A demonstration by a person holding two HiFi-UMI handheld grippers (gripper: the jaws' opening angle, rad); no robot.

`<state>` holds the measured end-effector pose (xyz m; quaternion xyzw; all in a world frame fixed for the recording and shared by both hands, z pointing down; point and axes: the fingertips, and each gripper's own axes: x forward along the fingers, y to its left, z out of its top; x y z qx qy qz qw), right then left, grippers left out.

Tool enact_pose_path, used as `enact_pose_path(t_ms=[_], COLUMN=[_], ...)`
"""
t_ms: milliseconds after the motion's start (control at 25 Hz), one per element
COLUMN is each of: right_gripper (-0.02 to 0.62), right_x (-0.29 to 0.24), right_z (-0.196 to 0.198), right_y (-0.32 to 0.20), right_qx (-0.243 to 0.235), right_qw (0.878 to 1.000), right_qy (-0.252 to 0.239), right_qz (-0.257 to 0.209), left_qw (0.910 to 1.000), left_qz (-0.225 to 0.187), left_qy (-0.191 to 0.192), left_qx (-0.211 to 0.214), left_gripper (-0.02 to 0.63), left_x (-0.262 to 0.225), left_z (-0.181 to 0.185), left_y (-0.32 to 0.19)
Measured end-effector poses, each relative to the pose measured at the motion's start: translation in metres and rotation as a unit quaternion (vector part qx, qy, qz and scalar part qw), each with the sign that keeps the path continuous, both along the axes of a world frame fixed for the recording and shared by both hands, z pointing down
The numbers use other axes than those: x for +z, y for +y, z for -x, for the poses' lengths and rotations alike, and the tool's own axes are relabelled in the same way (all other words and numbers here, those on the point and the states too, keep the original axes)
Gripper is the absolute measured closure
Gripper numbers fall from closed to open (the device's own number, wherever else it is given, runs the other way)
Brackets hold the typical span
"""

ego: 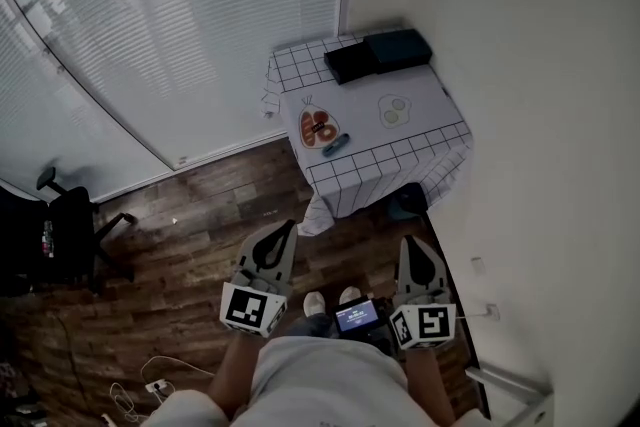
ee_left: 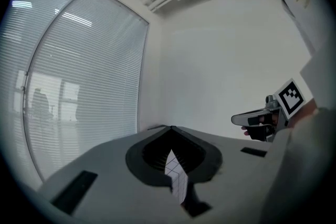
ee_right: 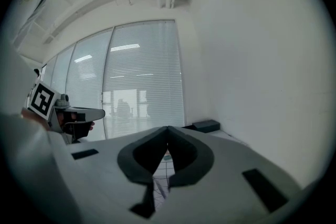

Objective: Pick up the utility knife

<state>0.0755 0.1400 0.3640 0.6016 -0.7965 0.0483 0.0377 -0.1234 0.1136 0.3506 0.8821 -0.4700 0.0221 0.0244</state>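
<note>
Approach step: left hand-held gripper [ego: 288,225] & right hand-held gripper [ego: 411,241] both pressed together, empty. table [ego: 425,115] well ahead; spread jaws early, straddle blue utility knife [ego: 336,145] across handle.

A white tablecloth [ego: 400,160] edged in black grid lines, a blue utility knife [ego: 336,145], a black box [ego: 350,63].
</note>
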Motion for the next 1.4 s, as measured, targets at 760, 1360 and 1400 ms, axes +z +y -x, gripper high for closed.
enact_pose_path(t_ms=[760, 1360, 1400], right_gripper=[0.588, 0.589, 0.589], right_x=[-0.007, 0.005, 0.006], right_z=[-0.027, -0.067, -0.068], right_y=[-0.149, -0.218, -0.219], right_qx=[-0.045, -0.070, -0.071], right_qw=[0.999, 0.997, 0.997], right_qy=[0.014, 0.002, 0.003], right_qz=[0.003, 0.015, 0.017], left_qw=[0.9985, 0.9974, 0.9973], left_qz=[0.011, 0.012, 0.012], left_qy=[0.007, -0.009, -0.010], left_qx=[-0.052, -0.071, -0.072], left_gripper=[0.600, 0.600, 0.600], left_x=[0.005, 0.005, 0.005], left_z=[-0.027, -0.057, -0.058], left_y=[-0.124, -0.197, -0.199])
